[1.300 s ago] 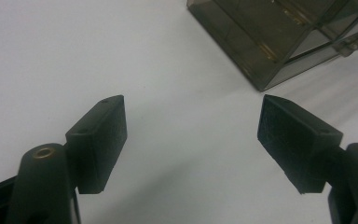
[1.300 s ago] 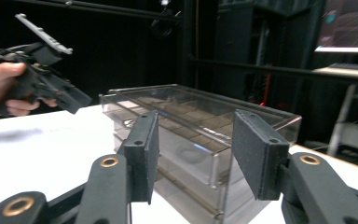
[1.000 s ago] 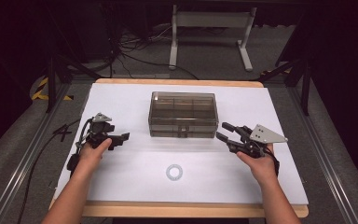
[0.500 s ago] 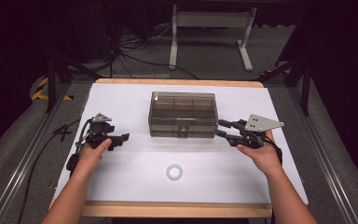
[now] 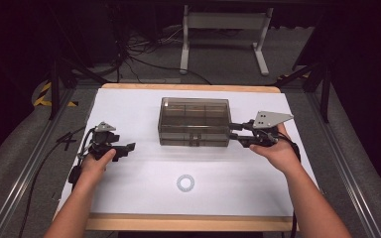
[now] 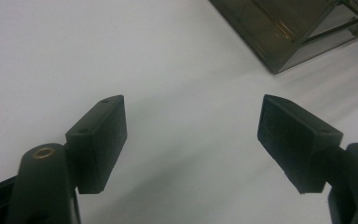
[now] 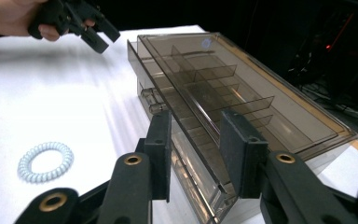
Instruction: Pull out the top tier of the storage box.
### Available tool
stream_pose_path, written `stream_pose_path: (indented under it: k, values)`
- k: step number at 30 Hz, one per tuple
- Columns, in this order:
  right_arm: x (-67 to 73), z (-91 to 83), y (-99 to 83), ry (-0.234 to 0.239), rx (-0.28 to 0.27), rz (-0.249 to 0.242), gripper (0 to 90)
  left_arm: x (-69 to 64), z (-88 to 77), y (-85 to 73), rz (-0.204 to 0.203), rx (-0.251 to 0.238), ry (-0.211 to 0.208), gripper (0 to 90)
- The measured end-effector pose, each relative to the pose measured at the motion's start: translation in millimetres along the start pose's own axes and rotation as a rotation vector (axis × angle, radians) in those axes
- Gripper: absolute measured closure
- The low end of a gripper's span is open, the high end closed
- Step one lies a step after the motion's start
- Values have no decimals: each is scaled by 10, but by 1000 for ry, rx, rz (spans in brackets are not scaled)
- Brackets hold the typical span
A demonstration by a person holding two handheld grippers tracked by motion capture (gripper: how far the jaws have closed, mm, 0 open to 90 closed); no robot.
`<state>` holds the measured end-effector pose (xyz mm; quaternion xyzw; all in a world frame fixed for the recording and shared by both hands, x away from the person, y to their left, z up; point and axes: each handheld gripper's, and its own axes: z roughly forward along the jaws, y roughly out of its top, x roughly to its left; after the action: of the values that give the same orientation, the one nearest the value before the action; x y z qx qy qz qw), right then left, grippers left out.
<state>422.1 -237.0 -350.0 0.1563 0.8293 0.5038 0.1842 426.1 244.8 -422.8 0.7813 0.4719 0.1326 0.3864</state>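
A white-topped table (image 5: pixel 144 106) seen from above, with a person's two forearms reaching in from its near edge, each hand holding a black two-jaw gripper.

Toward the far edge, at the middle of the surface, sits a smoky translucent plastic organizer box (image 5: pixel 194 121). Its clear lid is down, and thin dividers split the inside into several compartments. The compartments look empty in the right gripper view, where two small latches show on the box's front wall.

The right gripper (image 5: pixel 234 132) is at the right end of the box, a grey three-cornered plate on top of it. In the right gripper view its jaws stand partly open on either side of the box's near corner and lid edge. Whether the pads touch the plastic cannot be told.

The left gripper (image 5: pixel 128 148) hovers over bare surface near the left edge, well apart from the box. Its jaws are spread wide with nothing between them; a corner of the box shows at the top right of the left gripper view.

A pale blue coiled hair tie (image 5: pixel 186 182) lies flat near the middle of the near edge, between the two hands and apart from both grippers.
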Motion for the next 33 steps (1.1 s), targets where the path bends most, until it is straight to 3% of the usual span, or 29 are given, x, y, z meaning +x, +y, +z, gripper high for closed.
stream_pose_path:
  k: [21,29,33]
  values:
    - [-82,204,131,34,192,-82,671,13,-19,-7,1,4,3,248]
    - [-119,247,195,49,223,-90,682,14,-19,-4,1,1,3,248]
    - [-111,287,246,59,265,-115,683,15,-21,-4,-1,1,4,248]
